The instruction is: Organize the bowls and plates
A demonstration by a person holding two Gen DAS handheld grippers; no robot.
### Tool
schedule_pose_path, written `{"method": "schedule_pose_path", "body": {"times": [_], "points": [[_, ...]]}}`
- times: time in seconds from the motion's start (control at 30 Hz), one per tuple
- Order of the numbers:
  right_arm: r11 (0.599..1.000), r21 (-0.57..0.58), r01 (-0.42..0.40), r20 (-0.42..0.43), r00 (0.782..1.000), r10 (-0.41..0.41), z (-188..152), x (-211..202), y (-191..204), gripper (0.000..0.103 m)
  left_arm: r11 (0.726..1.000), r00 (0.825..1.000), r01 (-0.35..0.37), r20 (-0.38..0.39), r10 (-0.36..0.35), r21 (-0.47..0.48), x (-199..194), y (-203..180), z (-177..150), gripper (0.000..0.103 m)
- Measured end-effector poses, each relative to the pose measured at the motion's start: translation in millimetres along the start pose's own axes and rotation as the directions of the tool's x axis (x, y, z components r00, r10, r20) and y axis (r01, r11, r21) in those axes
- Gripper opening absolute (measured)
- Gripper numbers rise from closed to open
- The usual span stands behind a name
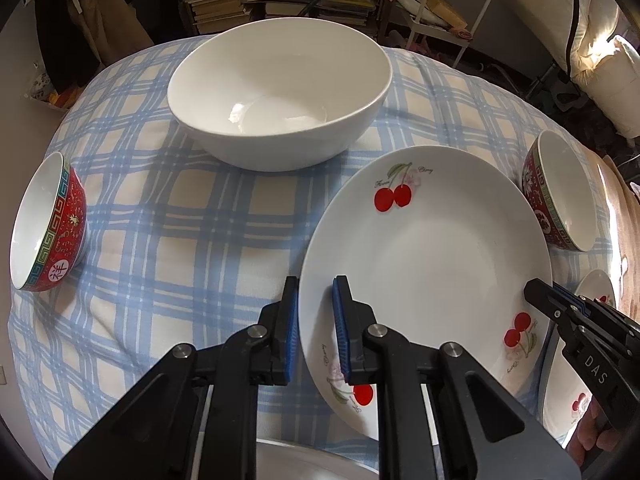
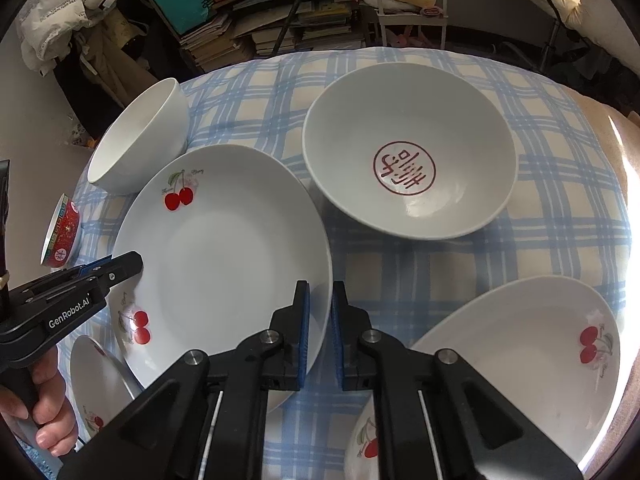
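Note:
A large white plate with cherry prints lies on the checked tablecloth; it also shows in the right wrist view. My left gripper straddles its left rim, one pad on each side, closed on the rim. My right gripper is closed on the plate's right rim; it shows in the left wrist view. A big plain white bowl stands behind, also seen in the right wrist view. A red patterned bowl stands at the left. A second red patterned bowl stands at the right.
A white bowl with a red seal inside sits beyond the plate. Another cherry plate lies at the near right, a smaller one at the near left. The blue checked cloth covers the table. Shelves of books and clutter stand behind.

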State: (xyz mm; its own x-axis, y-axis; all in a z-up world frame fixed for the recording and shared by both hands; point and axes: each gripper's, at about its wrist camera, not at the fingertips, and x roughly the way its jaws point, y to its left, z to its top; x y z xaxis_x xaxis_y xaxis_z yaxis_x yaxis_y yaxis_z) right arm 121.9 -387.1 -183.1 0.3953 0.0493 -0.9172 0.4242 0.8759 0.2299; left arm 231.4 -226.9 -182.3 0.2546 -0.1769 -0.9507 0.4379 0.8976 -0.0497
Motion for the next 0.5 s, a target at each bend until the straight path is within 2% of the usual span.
{"method": "schedule_pose_path", "body": {"times": [0.23,0.5], "points": [[1.000,0.011,0.010,0.021,1.000,-0.010,2.9,2.0,1.5,0.013,0.999,1.000,-0.026,-0.008,0.026,0.034,-7.7,-4.0,-3.0,0.016],[0.999,-0.010,0.030,0.040,0.999,-0.030,4.2,-3.0,6.6,0.013,0.988,0.997,-0.073,0.008,0.073,0.133,-17.1,-18.6,-14.3,0.016]]}}
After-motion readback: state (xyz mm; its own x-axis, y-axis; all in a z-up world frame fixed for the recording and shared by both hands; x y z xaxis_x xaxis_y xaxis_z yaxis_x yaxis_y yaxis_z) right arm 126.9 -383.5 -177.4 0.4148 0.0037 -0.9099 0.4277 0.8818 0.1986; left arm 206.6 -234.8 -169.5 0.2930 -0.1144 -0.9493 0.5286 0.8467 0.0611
